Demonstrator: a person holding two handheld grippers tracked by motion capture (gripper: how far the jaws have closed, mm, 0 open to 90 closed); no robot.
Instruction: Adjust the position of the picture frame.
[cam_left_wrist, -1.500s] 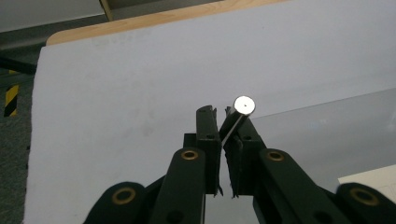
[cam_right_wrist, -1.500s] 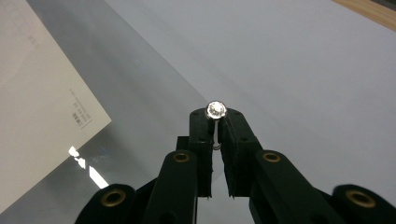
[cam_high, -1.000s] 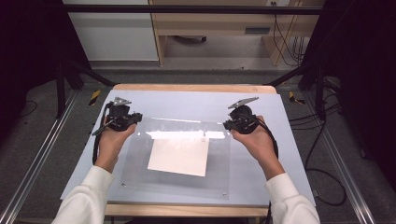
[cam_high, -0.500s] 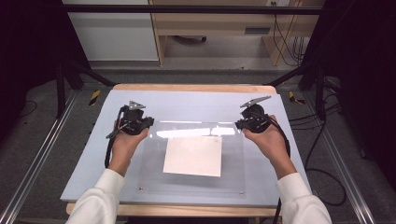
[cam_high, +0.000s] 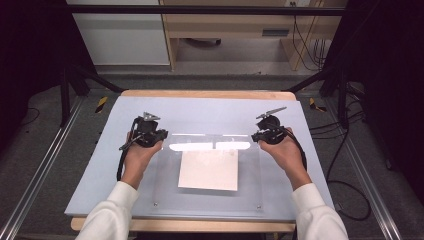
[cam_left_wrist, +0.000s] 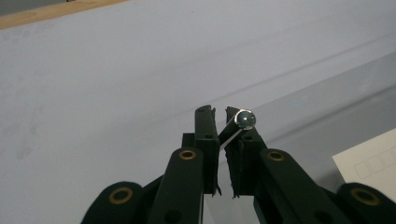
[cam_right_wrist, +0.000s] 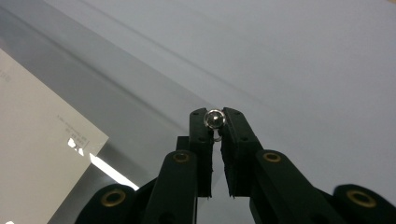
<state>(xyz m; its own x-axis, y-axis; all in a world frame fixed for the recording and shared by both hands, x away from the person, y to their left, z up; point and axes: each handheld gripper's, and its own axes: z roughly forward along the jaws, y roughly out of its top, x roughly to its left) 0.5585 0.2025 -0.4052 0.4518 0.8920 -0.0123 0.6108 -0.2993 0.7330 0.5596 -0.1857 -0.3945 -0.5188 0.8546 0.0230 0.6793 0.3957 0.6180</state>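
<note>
Sleeves enter at 6 o'clock edge, high view. Clear acrylic sheet (cam_high: 210, 195) lies on pale blue mat (cam_high: 210, 110), white paper sheet (cam_high: 209, 170) under it at centre. Left gripper (cam_high: 159, 135) clenched on sheet's far-left corner, at small round stud (cam_left_wrist: 245, 119). Right gripper (cam_high: 257, 136) clenched on far-right corner, stud (cam_right_wrist: 215, 119) between jaws. Glare strip along sheet's far edge, between grippers. Wooden table edge (cam_high: 205, 93) at 12 o'clock; beyond it, cabinet (cam_high: 120, 35) and floor cables (cam_high: 302, 40).
</note>
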